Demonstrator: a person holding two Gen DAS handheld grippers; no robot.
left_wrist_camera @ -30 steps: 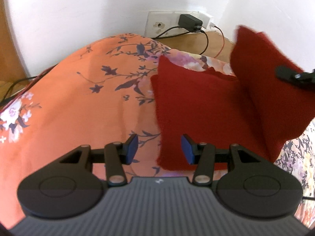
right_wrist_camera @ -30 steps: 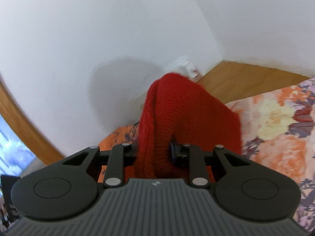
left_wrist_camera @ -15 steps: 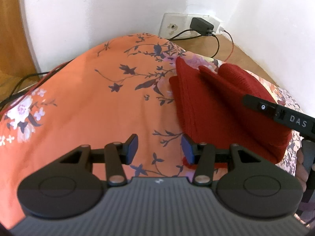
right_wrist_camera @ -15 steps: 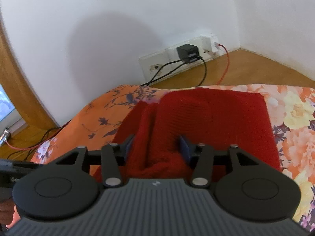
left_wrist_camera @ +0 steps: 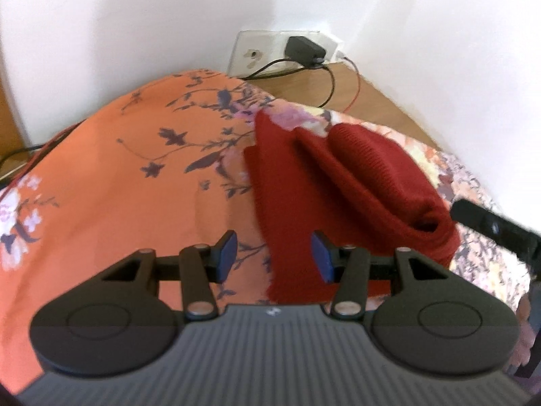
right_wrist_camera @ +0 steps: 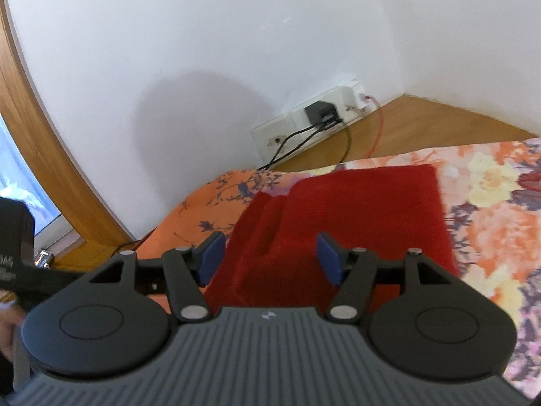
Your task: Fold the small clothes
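Observation:
A red knit garment (left_wrist_camera: 338, 186) lies folded over on the orange floral bedsheet (left_wrist_camera: 135, 186), its upper layer bulging toward the right. My left gripper (left_wrist_camera: 274, 257) stands open just above the garment's near left edge, its pads not touching the cloth. In the right wrist view the same garment (right_wrist_camera: 355, 209) lies flat below my right gripper (right_wrist_camera: 270, 258). Its jaws are opening and the pads stand clear of the knit. One black finger of the right gripper (left_wrist_camera: 493, 230) shows at the garment's right end in the left wrist view.
A white socket plate (left_wrist_camera: 270, 50) with a black charger (left_wrist_camera: 302, 49) and cables sits on the wall behind the bed. Wooden flooring (right_wrist_camera: 422, 125) runs along the wall. A curved wooden frame (right_wrist_camera: 33, 135) stands at the left, and a hand (right_wrist_camera: 6, 324) shows at the edge.
The right gripper carried the raised half of the garment down onto the lower half, let go, opened and drew back. The left gripper stayed open in nearly the same place.

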